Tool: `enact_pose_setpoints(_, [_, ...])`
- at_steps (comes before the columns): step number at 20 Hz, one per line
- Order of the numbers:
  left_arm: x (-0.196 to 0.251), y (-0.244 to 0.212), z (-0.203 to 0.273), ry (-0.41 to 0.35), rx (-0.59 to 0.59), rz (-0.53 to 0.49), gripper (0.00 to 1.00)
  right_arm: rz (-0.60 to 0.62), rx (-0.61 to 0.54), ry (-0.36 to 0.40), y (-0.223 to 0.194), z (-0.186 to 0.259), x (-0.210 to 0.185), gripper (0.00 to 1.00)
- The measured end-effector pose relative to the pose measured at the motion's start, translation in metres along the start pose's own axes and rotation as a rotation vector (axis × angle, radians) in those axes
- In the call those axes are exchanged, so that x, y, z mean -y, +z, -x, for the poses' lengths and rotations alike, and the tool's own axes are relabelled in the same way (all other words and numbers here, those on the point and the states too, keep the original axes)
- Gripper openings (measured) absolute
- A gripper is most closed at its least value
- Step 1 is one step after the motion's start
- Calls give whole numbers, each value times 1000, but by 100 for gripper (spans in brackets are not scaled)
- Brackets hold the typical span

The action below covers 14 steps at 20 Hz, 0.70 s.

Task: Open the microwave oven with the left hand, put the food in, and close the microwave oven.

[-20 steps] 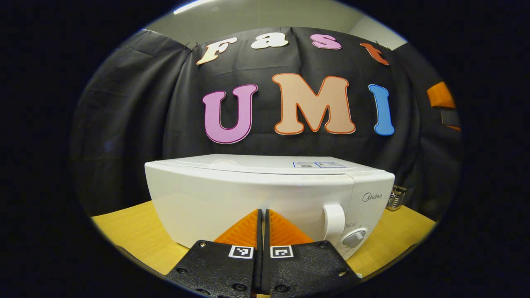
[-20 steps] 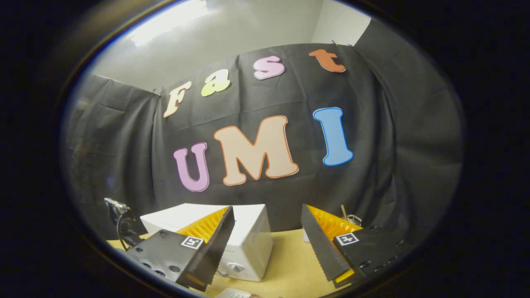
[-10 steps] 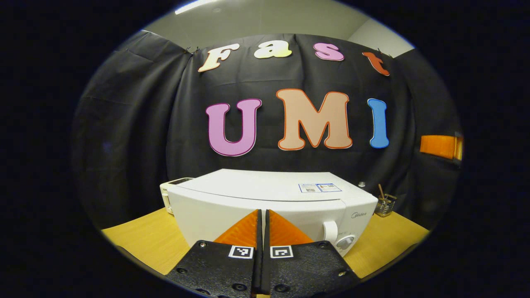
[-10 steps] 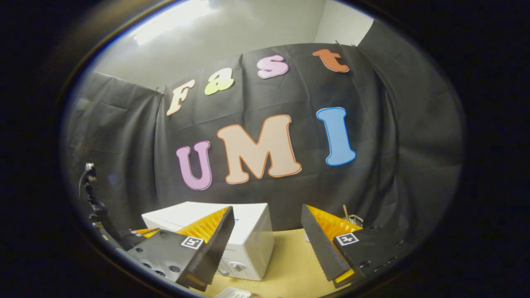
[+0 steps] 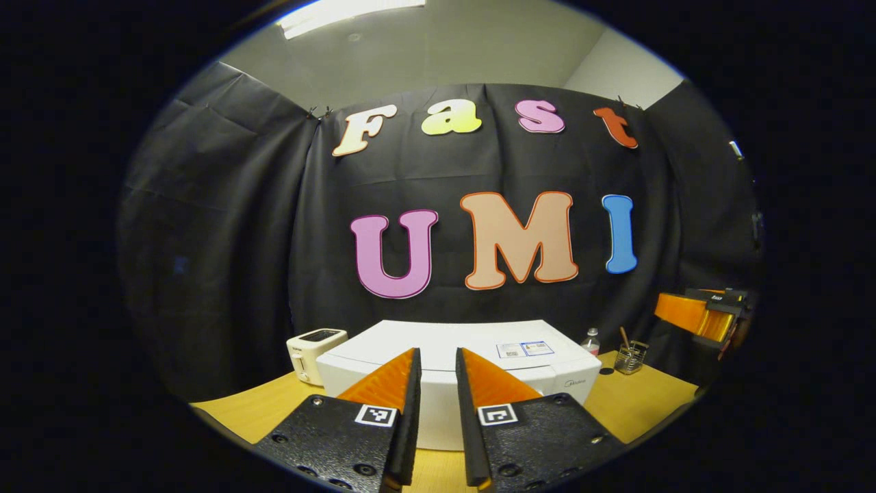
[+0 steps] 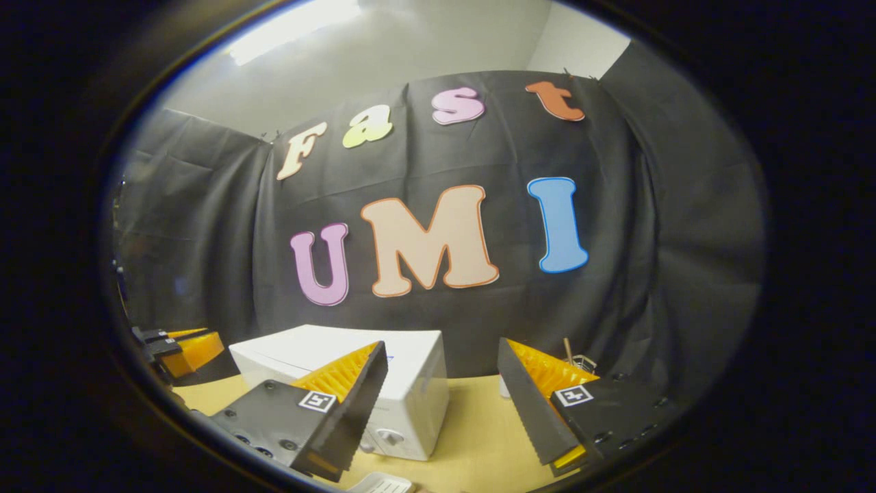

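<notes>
Since a second ago the left gripper (image 5: 435,383) has pulled back and risen from the microwave (image 5: 479,346), which looks smaller and lower in the left gripper view, and its fingers, then pressed together, now stand a little apart with nothing between them. The door handle that showed earlier on the microwave's front is now hidden behind those fingers.

The microwave sits on the wooden surface (image 5: 636,400), door apparently closed. A toaster (image 5: 311,352) stands just beside it on one side; a small bottle (image 5: 592,340) and a wire cup (image 5: 631,356) stand near it on the other. In the right gripper view, the right gripper (image 6: 441,404) hangs spread wide and empty in front of the microwave's (image 6: 410,390) knob corner; a pale object (image 6: 383,485), too cropped to name, lies below it.

The microwave is likely heavy and rigid with a smooth, slippery shell, so it should stay put when pulled. The vertical handle beside the control panel looks like the place to hook or pinch. The door probably swings stiffly on its far hinge.
</notes>
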<state>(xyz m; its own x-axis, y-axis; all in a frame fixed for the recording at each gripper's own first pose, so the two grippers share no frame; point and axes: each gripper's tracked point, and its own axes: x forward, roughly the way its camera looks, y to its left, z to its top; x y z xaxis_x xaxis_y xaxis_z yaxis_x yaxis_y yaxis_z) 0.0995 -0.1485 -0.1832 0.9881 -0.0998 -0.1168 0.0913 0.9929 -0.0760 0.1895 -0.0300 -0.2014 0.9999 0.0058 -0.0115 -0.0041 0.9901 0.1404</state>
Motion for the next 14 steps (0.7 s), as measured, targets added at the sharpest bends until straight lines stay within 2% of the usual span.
enact_pose_setpoints(1, [2,2,1,-8,-1,-2,35,1,-1,-6,0,-1,1,91])
enact_pose_setpoints(4, [3,4,4,-2,0,-4,99,12,-1,-19,0,-2,4,91])
enact_pose_setpoints(5, [4,7,4,-4,6,0,98,15,-3,-20,-2,-2,5,99])
enact_pose_setpoints(12, [6,14,7,-1,30,-4,99,11,-10,-17,-3,-2,5,99])
enact_pose_setpoints(13, [5,16,7,0,32,-4,98,12,-10,-18,-3,-2,5,91])
enact_pose_setpoints(14, [5,15,7,0,33,-3,98,12,-10,-18,-4,-2,5,91])
